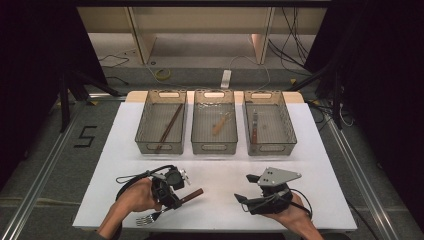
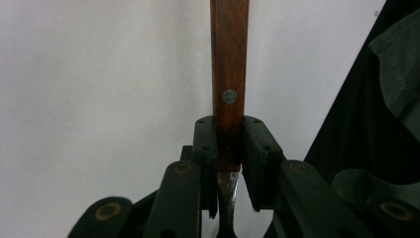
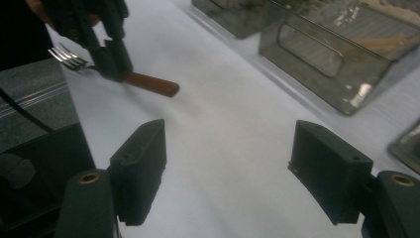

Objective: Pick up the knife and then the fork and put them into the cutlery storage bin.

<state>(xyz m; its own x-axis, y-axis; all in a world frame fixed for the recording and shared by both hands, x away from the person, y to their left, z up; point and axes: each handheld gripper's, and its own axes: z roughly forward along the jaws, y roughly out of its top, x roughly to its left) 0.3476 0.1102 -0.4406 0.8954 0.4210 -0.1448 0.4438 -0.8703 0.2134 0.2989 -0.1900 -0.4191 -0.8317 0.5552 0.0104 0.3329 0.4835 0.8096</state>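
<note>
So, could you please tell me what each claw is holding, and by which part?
Left claw grips the wooden-handled metal fork at the handle's lower end; right claw holds nothing.

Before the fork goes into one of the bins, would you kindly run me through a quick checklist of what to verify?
1. Grip: left gripper is shut on the fork, pads on the lower end of the wooden handle. Ok.
2. Fork attitude: handle end points toward the bins, tines toward the table's near edge, roughly level. Ok.
3. Right gripper: jaws wide apart, nothing between them, off to the side. Ok.
4. Path: bare white table lies between fork and bins. Ok.
5. Target: the right bin holds a similar wooden-handled utensil; whether it is a fork, cannot tell.
6. Fork lifted off the table: cannot tell.
</note>
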